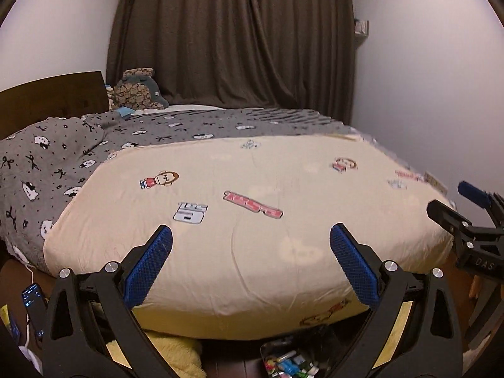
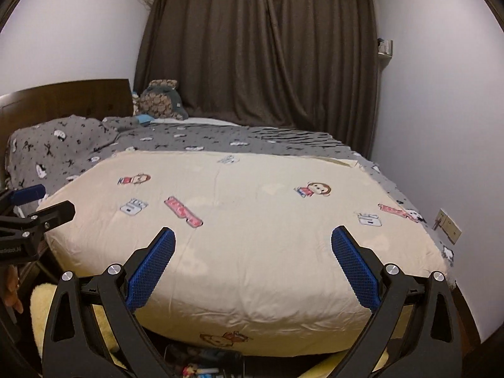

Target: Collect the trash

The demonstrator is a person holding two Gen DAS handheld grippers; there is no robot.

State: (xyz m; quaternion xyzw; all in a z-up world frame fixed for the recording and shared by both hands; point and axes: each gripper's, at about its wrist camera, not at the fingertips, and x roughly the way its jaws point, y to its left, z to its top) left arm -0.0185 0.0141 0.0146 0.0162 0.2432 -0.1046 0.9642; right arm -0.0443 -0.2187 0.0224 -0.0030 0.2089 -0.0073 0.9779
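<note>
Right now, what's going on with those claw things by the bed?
A person is holding two grabbing tools over the foot of the bed. The left tool and the right tool are both wide open and hold nothing. Below them, on the floor at the cream quilt's edge, sits a dark bag or bin of colourful wrappers. No trash shows on the bed itself.

Small colourful trash bits point(image 1: 291, 367) in a dark heap on the floor, below the bed's foot edge
</note>
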